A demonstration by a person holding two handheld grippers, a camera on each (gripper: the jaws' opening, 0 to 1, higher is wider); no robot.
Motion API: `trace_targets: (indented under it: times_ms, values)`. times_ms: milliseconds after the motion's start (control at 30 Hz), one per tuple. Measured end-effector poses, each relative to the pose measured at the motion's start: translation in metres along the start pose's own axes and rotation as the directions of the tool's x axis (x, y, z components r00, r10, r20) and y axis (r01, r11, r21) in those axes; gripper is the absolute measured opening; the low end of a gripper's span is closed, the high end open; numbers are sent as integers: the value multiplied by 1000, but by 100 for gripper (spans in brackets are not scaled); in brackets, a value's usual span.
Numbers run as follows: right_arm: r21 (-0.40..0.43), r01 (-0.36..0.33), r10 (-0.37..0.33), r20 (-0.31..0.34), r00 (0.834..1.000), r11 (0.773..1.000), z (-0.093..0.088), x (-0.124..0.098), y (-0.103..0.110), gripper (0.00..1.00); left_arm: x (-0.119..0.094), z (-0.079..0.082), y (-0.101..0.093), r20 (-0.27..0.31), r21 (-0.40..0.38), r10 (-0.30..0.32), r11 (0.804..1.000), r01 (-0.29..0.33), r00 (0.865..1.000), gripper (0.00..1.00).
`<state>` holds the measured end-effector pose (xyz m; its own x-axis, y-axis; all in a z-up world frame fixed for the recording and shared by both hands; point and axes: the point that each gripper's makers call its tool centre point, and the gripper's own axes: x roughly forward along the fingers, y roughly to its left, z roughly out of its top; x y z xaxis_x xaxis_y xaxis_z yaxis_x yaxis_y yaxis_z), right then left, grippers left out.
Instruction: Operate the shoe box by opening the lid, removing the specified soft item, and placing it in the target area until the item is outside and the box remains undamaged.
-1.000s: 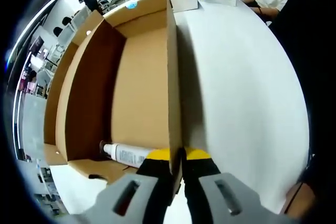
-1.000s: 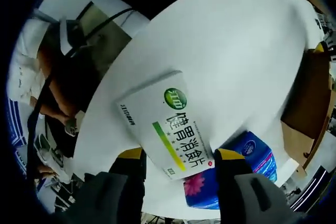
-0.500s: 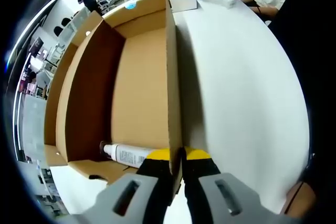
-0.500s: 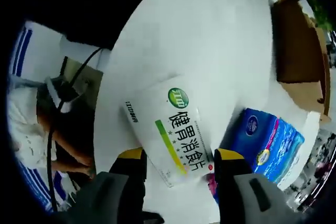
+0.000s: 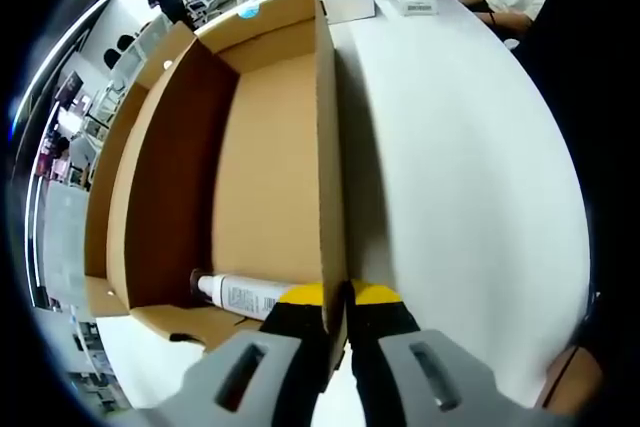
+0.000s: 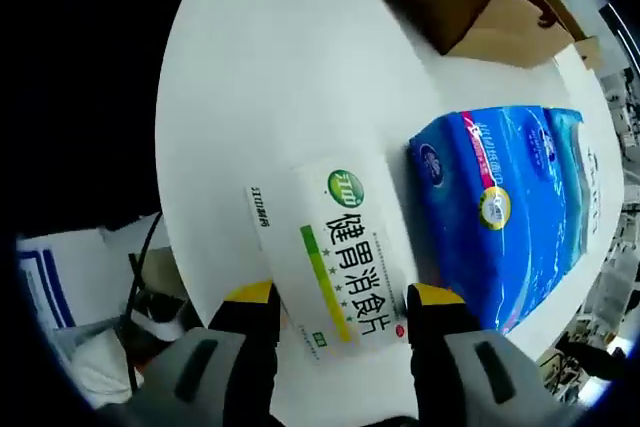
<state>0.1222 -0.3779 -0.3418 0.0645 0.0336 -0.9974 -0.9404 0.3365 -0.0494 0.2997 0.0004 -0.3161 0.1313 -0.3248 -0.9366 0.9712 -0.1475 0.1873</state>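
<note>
Pinching the cardboard box (image 5: 270,147) wall with left tongs (image 5: 337,297).
Right tongs (image 6: 340,299) spread wide around white medicine box (image 6: 335,247) beside blue tissue pack (image 6: 505,217).

Shoe box (image 5: 270,147): brown cardboard, open, lid folded back on its far long side; stands on the white desk (image 5: 460,167), running from the near edge toward the far edge. One long wall is clamped at its near end between yellow-tipped jaws. Inside, against the near end wall, lies a white tube (image 5: 235,294) on its side. Blue soft pack (image 6: 510,217): plastic-wrapped, lying flat on the desk outside the box, near the box's corner.
</note>
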Motion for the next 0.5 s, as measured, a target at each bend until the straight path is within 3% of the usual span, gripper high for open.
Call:
trace_targets:
  times_ms: [33, 200, 267, 300, 367, 500]
  values:
    - [52, 5, -5, 5, 1000, 999, 1, 0, -3, 52, 0, 0, 0, 0, 0, 0, 1000, 0, 1000, 5]
    - [30, -10, 9, 7, 1000, 999, 3, 2, -1, 52, 0, 0, 0, 0, 0, 0, 1000, 0, 1000, 5]
    - [156, -2, -1, 21, 1000, 988, 5, 2, -3, 52, 0, 0, 0, 0, 0, 0, 1000, 0, 1000, 5]
    - [181, -5, -1, 38, 999, 983, 7, 3, -7, 52, 0, 0, 0, 0, 0, 0, 1000, 0, 1000, 5]
    - [132, -11, 5, 47, 999, 991, 10, 3, -4, 51, 0, 0, 0, 2, 0, -1, 1000, 1, 1000, 5]
    - [114, -12, 7, 41, 999, 993, 9, 3, -6, 50, 0, 0, 0, 1, 0, 0, 1000, 0, 1000, 5]
